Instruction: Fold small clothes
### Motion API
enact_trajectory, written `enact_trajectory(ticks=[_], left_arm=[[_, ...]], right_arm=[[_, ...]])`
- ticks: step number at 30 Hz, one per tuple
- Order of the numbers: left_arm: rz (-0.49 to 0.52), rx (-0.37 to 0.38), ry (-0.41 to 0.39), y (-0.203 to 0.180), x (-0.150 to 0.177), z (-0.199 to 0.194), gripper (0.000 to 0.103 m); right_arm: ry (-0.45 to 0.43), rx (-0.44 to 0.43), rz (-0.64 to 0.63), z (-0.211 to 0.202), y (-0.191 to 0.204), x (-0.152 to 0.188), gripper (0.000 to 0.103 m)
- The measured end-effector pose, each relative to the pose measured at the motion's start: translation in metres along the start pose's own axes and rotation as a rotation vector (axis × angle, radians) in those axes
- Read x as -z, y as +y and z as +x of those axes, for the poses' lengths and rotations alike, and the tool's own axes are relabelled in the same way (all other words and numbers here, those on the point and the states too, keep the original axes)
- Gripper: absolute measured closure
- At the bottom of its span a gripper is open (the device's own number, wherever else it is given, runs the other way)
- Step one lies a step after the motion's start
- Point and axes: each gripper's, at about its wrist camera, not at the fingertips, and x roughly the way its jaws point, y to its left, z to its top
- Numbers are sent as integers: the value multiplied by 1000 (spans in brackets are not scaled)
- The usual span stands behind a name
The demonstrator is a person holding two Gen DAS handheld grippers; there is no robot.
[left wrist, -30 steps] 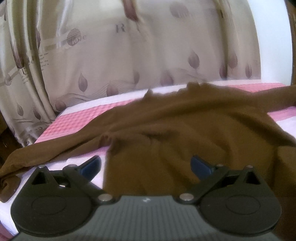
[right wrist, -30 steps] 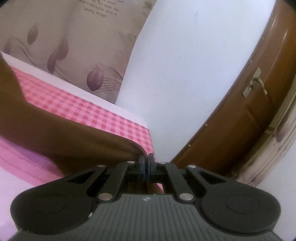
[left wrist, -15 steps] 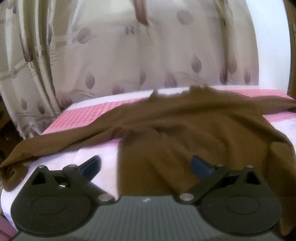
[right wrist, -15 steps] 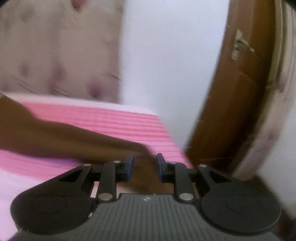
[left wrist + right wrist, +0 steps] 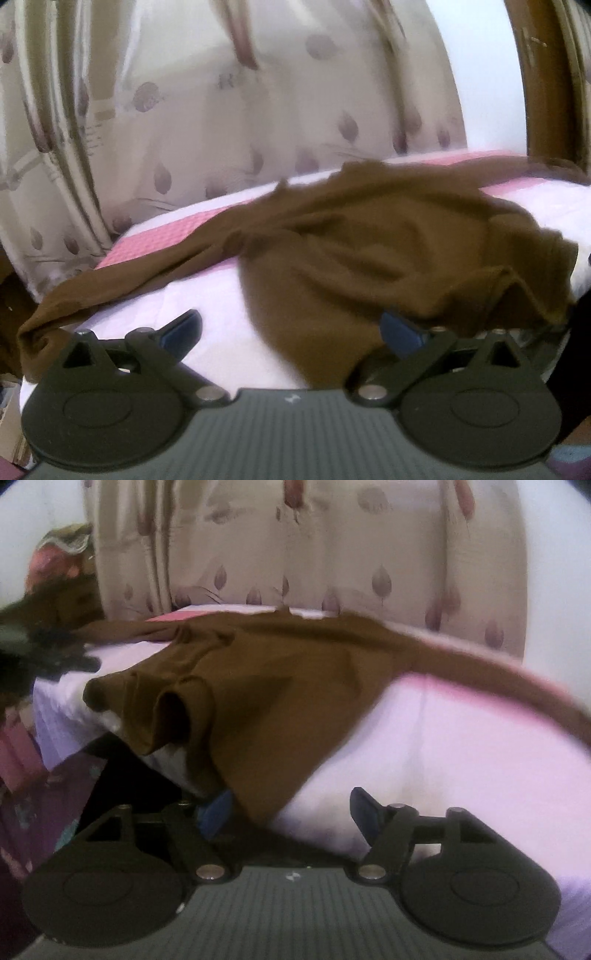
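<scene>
A brown long-sleeved garment (image 5: 369,258) lies spread on the bed's pink-and-white sheet (image 5: 207,295). One sleeve (image 5: 92,295) trails off the bed's left corner. My left gripper (image 5: 291,328) is open low over the near hem, its right finger beside a raised fold. In the right wrist view the garment (image 5: 277,672) spreads across the bed, and its other sleeve (image 5: 517,686) stretches away to the right. My right gripper (image 5: 291,808) has its jaws opening. A corner of the hem hangs over its left finger, and the pads do not press on it.
A patterned beige curtain (image 5: 258,129) hangs behind the bed, with a white wall and brown door (image 5: 546,74) to its right. Dark clutter and a floral bundle (image 5: 55,590) sit at the bed's far left. The mattress edge (image 5: 110,731) drops off beside the garment.
My right gripper has let go of the sleeve end, opened, and swung left from the door side to face the garment's body. The left gripper has shifted; the garment's right hem now stands bunched up.
</scene>
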Motion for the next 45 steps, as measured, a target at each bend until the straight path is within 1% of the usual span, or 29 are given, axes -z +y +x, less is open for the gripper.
enact_trajectory(ticks=[2,4,5,6,8,9,10,12,14,16,17,20,22,25,27,30,31,33,35,37,39,42,43,45], left_arm=[[-27,7,-10,1,9,-2,0],[-57,12,-23,0,16,0,0],[-63,15,-25,-2,19,1,0],[-64,16,-24,-4,22,3,0],[-69,16,-23,-7,27,7,0],[-74,20,-21,-8,28,10,0],[-76,38,-22,-8,29,13,1],[-67,77,-32,-10,30,16,16],[-64,96,0,-12,28,23,66],[-86,111,42,-9,29,32,80],[-112,115,39,-6,30,34,88],[-163,106,20,1,30,30,97],[-197,71,13,9,27,23,98],[-230,-11,-7,28,19,5,98],[-256,-41,-4,42,17,-9,98],[-223,-70,26,48,21,-24,99],[-213,-67,44,48,25,-25,99],[-201,-56,106,44,36,-21,99],[-200,-19,173,39,51,-14,98],[-149,-40,180,32,59,-10,98],[-94,-42,187,26,62,-9,98],[-106,-22,200,33,64,-12,98],[-112,-17,206,35,65,-13,98],[-127,-7,223,40,68,-16,98]], right_arm=[[-13,36,48,9,13,8,47],[-33,31,93,20,19,10,50],[-45,44,92,24,24,10,50],[-53,56,79,26,31,10,53],[-64,51,53,31,42,9,62],[-75,70,36,33,46,11,82],[-76,104,24,32,48,15,90],[-94,102,63,32,42,14,93],[-114,127,66,28,38,13,94],[-137,145,81,22,33,11,94],[-155,156,85,16,30,9,94],[-202,193,87,-2,24,3,94],[-221,209,99,-11,16,0,94],[-229,221,123,-27,6,-4,96],[-227,224,132,-38,2,-1,96],[-196,221,142,-47,1,7,96],[-185,221,141,-47,3,12,96],[-148,222,146,-43,2,23,96],[-101,202,192,-34,-6,34,96],[-77,189,214,-27,-11,39,96],[-31,173,194,-19,-13,41,96],[6,151,186,-17,-16,41,96],[9,155,181,-17,-17,41,96],[17,136,192,-18,-19,40,96]])
